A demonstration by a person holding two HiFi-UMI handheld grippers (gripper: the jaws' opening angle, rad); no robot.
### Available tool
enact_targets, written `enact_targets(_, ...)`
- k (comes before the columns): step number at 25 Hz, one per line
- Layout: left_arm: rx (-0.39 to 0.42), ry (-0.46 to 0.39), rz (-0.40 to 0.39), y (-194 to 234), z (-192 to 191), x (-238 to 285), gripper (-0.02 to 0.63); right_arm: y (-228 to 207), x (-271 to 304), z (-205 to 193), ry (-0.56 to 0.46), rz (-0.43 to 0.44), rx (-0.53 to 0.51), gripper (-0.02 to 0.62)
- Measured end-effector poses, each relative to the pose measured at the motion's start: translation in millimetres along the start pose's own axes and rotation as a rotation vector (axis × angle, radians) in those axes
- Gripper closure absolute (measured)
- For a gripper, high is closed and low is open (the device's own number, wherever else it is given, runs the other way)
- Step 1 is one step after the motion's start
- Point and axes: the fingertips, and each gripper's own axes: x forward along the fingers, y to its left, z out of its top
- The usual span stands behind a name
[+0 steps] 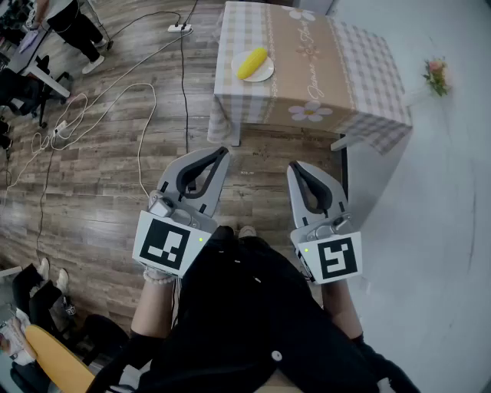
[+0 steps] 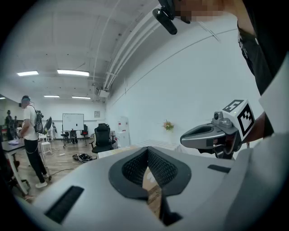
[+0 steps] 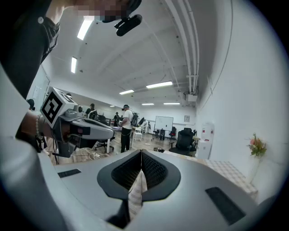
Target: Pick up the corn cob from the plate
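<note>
A yellow corn cob [image 1: 252, 63] lies on a white plate [image 1: 265, 74] near the left end of a small table with a checked and tan cloth [image 1: 330, 69]. Both grippers hang well short of the table, above the wooden floor. My left gripper [image 1: 223, 151] has its jaws closed together with nothing between them, and it is the same in its own view [image 2: 147, 149]. My right gripper [image 1: 294, 166] is also shut and empty [image 3: 141, 151]. Each gripper shows in the other's view, level and side by side. The corn is not visible in either gripper view.
Cables [image 1: 115, 100] and a power strip [image 1: 179, 28] lie on the floor left of the table. A white wall runs along the right, with a small flower bunch [image 1: 436, 75]. People stand at desks at far left [image 1: 73, 23]. An orange chair [image 1: 57, 357] is behind me.
</note>
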Motion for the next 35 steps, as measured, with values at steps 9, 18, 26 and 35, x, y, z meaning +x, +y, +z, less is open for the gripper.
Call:
enact_targets(9, 0.002, 0.005, -0.002, -2, -1, 4, 0.594, -5, -1, -3, -0.001, -0.003, 0.005, 0.554)
enact_targets(18, 0.006, 0.005, 0.004, -7, 1, 8, 0.594, -17, -4, -6, -0.017, -0.018, 0.044, 0.554)
enact_targets(26, 0.005, 0.01, 0.04, -12, 7, 5, 0.594, -25, -11, -3, -0.03, -0.002, 0.05, 0.554)
enact_targets(35, 0.009, 0.011, 0.078, -35, 5, 9, 0.594, -36, -31, -17, -0.034, 0.019, 0.054, 0.554)
